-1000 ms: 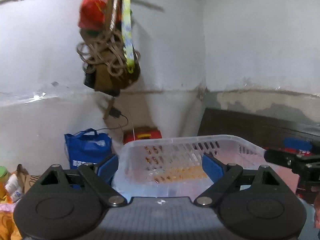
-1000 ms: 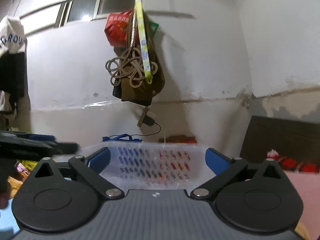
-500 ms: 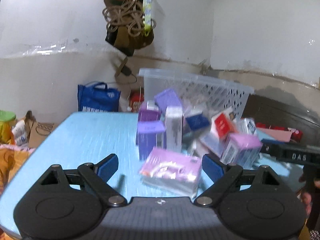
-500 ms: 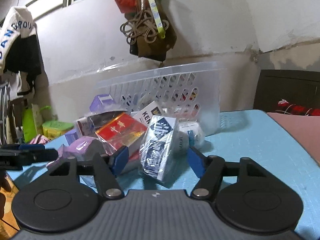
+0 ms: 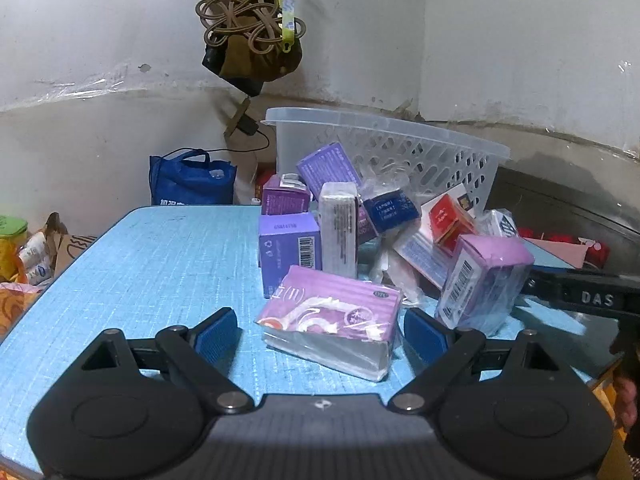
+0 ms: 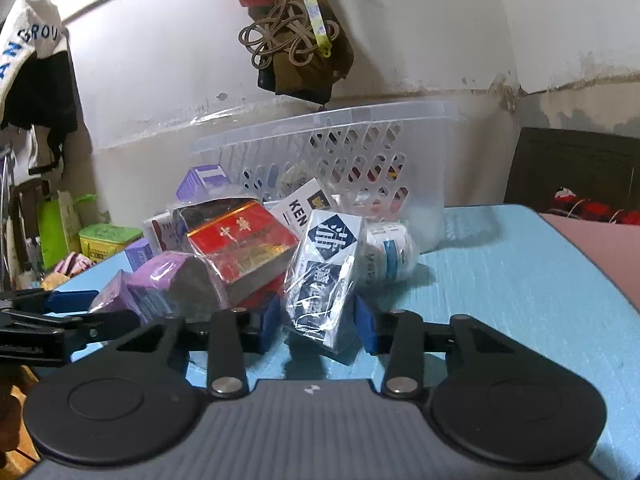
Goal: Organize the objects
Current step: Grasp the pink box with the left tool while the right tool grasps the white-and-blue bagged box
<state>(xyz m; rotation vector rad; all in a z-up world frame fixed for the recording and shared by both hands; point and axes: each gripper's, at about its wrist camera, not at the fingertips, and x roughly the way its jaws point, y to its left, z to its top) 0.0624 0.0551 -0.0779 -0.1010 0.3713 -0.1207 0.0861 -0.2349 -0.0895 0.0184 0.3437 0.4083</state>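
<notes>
A pile of small boxes lies on the blue table [image 5: 152,264] in front of a clear plastic basket [image 5: 404,148] tipped on its side. My left gripper [image 5: 320,332] is open, its fingers on either side of a flat purple box [image 5: 332,316] without touching it. A tall purple box [image 5: 484,280] stands to the right. My right gripper [image 6: 318,320] has closed around a navy-and-white packet in clear wrap [image 6: 326,276], both pads against its sides. A red box [image 6: 244,244] and a white roll [image 6: 390,252] lie beside it. The basket shows behind [image 6: 344,148].
A blue bag [image 5: 188,180] stands beyond the table's far edge. Ropes and bags hang on the wall [image 5: 252,28]. A dark headboard [image 6: 576,168] and pink bedding [image 6: 600,248] are at the right. Clutter lies on the floor at the left [image 5: 24,248].
Both grippers dropped from the raised basket to the table. The basket now lies tipped with the boxes spilled out. My right gripper has narrowed onto the navy packet.
</notes>
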